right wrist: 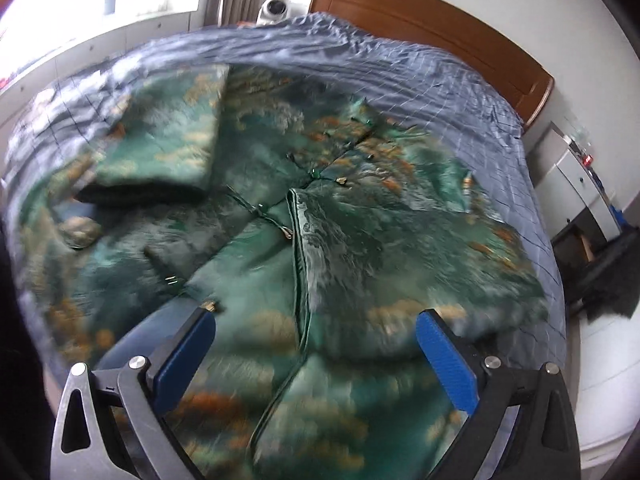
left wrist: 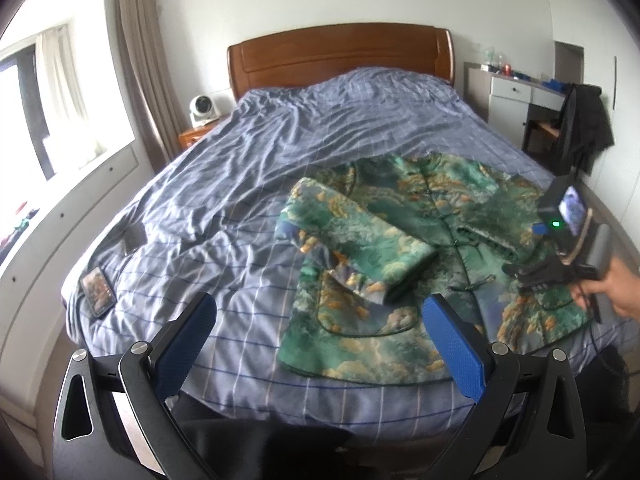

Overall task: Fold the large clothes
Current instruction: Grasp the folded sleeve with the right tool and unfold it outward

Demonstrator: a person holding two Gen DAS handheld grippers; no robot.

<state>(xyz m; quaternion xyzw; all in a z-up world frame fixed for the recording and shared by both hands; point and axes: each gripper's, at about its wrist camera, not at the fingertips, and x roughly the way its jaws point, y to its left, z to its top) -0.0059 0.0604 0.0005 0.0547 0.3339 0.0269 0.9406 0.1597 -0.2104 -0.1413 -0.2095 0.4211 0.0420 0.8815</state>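
A green patterned jacket (left wrist: 404,240) with orange and gold patches lies flat on the bed, front side up. Both sleeves are folded in across its front; the left sleeve (left wrist: 352,236) lies diagonally over the body. My left gripper (left wrist: 318,312) is open and empty, held above the bed's near edge just in front of the jacket's hem. My right gripper (right wrist: 316,332) is open and empty, close above the jacket (right wrist: 320,240) near its lower right part. The right gripper unit also shows in the left wrist view (left wrist: 568,248), held in a hand over the jacket's right side.
The bed has a blue checked sheet (left wrist: 280,140) and a wooden headboard (left wrist: 340,56). A phone (left wrist: 97,290) lies at the bed's near left corner. A small fan (left wrist: 202,110) stands on the nightstand. A desk and a chair with dark clothes (left wrist: 580,128) stand at the right.
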